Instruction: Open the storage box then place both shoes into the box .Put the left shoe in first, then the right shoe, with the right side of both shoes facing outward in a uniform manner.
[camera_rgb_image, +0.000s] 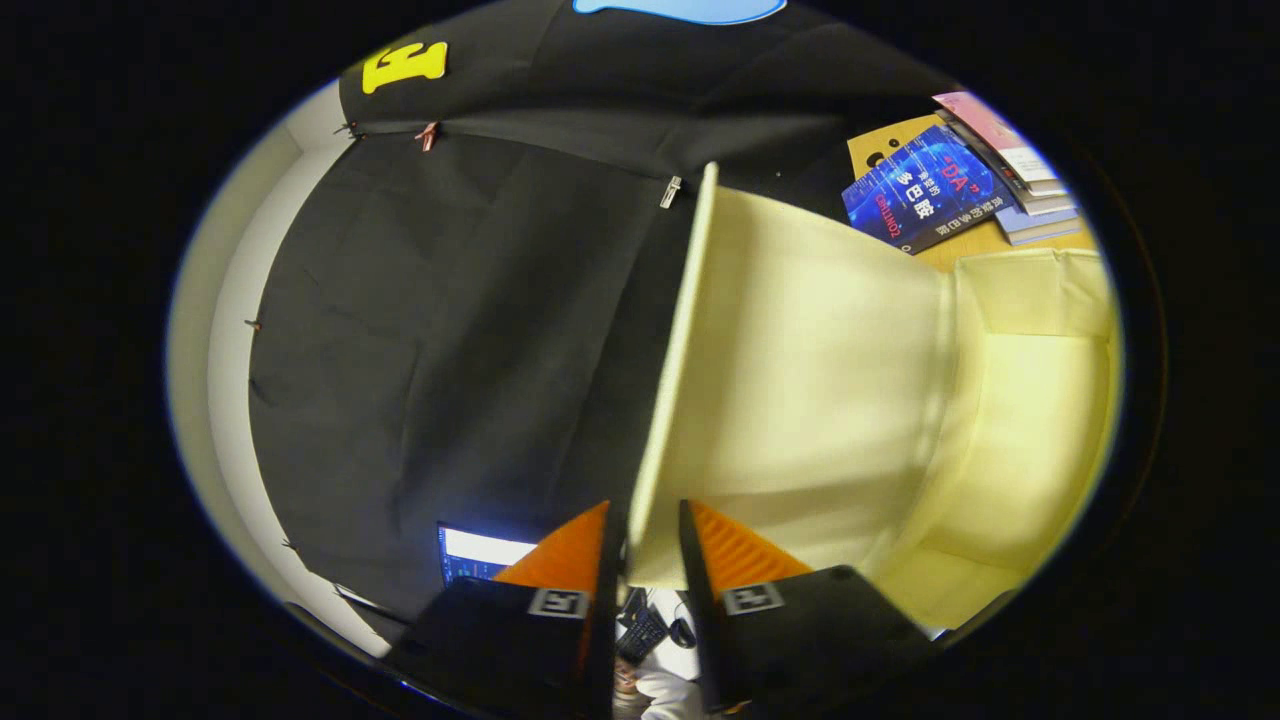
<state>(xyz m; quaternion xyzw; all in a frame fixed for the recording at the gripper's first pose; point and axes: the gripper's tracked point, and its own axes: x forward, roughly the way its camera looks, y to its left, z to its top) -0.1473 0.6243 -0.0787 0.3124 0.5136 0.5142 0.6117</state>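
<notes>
the pale yellow lid (800, 370) of the storage box (1040, 420) is held raised between the fingers of the gripper (648, 545), apparently clamped on its edge, so opening is judged underway, with both shoes yet to be placed.

Your gripper (650, 550) fingers straddle the lid (790, 370) edge, but their contact with it sits in shadow, so you can't tell if both press. The storage box (1030, 400) runs out of view on its far side; its inside is hidden behind the lid. The laptop screen (480, 555) is mostly blocked by one finger. The keyboard (640, 632) and the sleeve (665, 690) show as slivers between the fingers. The book stack (1010, 165) is cut off, its lower books covered.
</notes>
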